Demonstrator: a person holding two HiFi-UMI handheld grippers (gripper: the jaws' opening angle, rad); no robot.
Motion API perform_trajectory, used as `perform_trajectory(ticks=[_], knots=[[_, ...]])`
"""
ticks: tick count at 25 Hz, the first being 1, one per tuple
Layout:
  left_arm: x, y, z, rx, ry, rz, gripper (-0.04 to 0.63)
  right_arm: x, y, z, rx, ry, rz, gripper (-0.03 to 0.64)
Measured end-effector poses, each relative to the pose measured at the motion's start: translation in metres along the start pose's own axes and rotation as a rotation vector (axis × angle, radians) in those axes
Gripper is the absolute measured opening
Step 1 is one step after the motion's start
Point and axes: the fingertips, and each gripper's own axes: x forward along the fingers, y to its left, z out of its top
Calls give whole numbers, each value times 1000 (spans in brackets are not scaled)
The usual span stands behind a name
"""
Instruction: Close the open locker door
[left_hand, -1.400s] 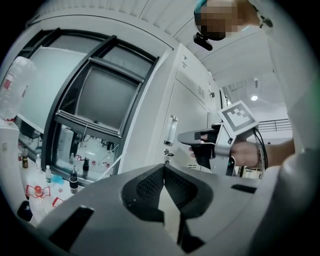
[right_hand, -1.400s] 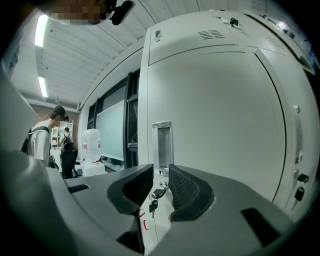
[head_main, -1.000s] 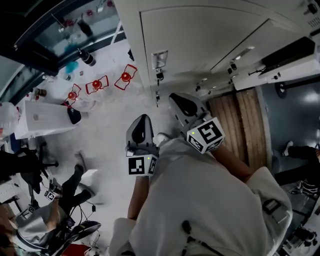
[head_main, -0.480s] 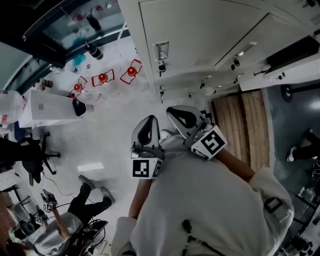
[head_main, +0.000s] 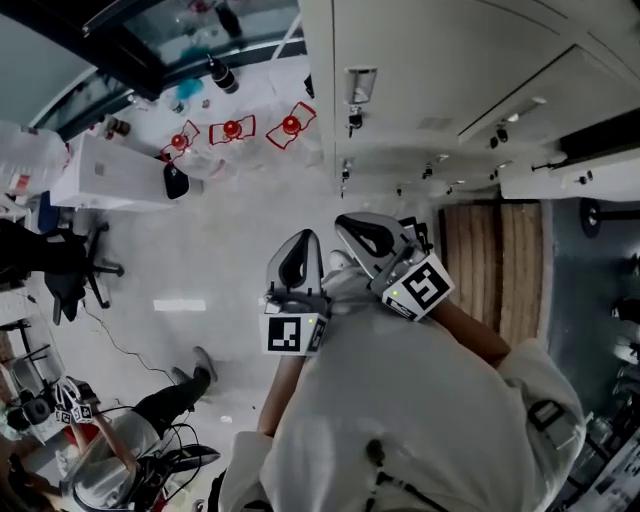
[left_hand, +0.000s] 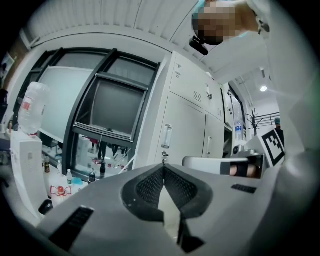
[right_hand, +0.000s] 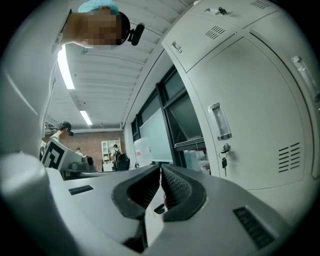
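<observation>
Before the grey lockers (head_main: 430, 70): left gripper (left_hand: 163, 172) and right gripper (right_hand: 160, 172) side by side, both jaws closed on nothing; key (right_hand: 223, 161) hangs from locker door (right_hand: 250, 125).

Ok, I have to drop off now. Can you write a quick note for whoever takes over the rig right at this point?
Left gripper: fingers shut, empty, held in the air facing the lockers.
Right gripper: fingers shut, empty, close beside the left one.
Things: the closed door straight ahead has keys hanging in its lock. What looks like the open locker door sticks out further right along the row. Neither gripper touches it.
Done: nothing on that door yet.
Left: probably step right to the open door and push it shut.
</observation>
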Motion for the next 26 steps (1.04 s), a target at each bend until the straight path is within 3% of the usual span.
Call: perform_trajectory(ticks=[11,20,26], knots=[[-19,-1,-6,-25,1,51,8,-4,15,-11,-11,29,35,34],[-20,-13,-15,-43,10,31,8,-12,22,-21,-34,74,31,34],[-34,-5,-18,-83,16,92,8,-12,39,-36,-120,153,94,34]])
